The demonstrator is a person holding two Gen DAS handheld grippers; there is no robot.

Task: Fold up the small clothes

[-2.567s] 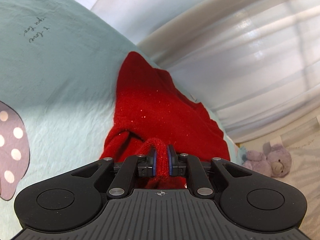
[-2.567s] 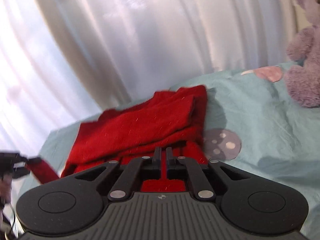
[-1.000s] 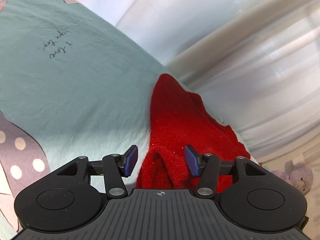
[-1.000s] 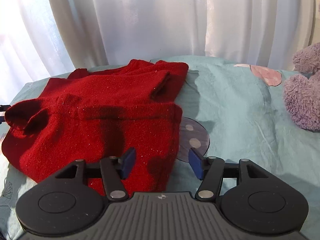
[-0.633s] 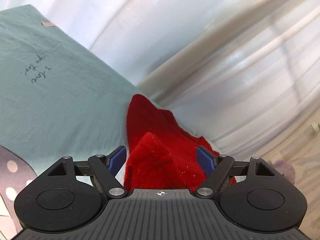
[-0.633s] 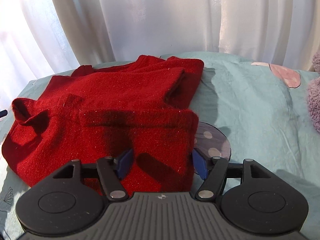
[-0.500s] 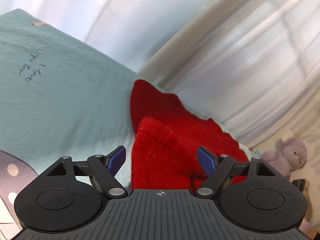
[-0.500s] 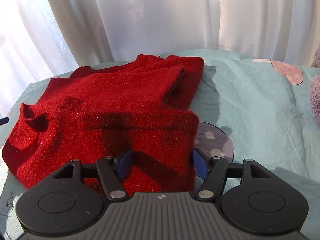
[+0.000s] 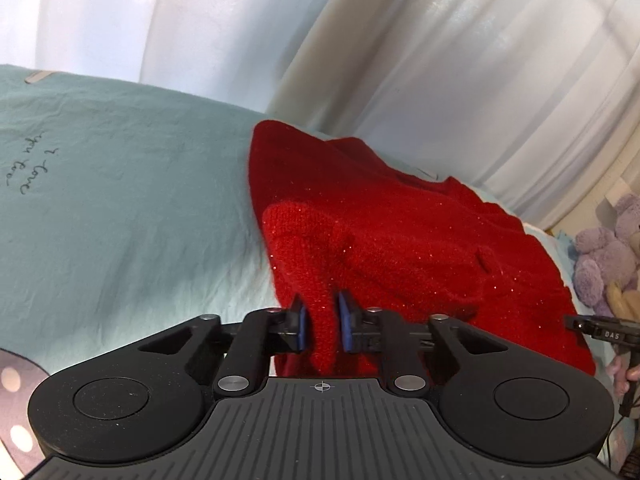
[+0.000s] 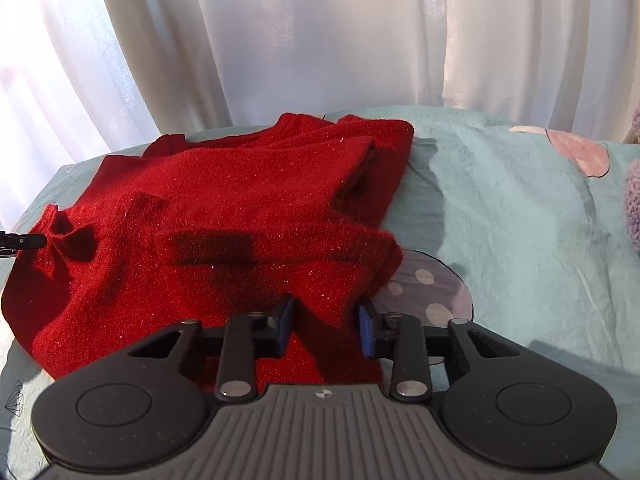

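Jaws of the left gripper [image 9: 321, 326] pinch a ridge of the red sweater [image 9: 400, 240], near on the teal bedsheet [image 9: 120, 220]. Right gripper [image 10: 325, 330] straddles the near hem, half-open; uneven lifts could skew the fold.

bedroom: bedsheet [image 10: 520, 208], curtains [image 10: 320, 40], plush toy [image 9: 608, 248].

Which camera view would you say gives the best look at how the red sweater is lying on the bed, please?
The right wrist view: the red sweater shows almost whole there, spread over the teal bedsheet, with its folded layers visible. The left wrist view sees the red sweater close and foreshortened, mostly the bunched edge pinched in the left hand-held gripper.
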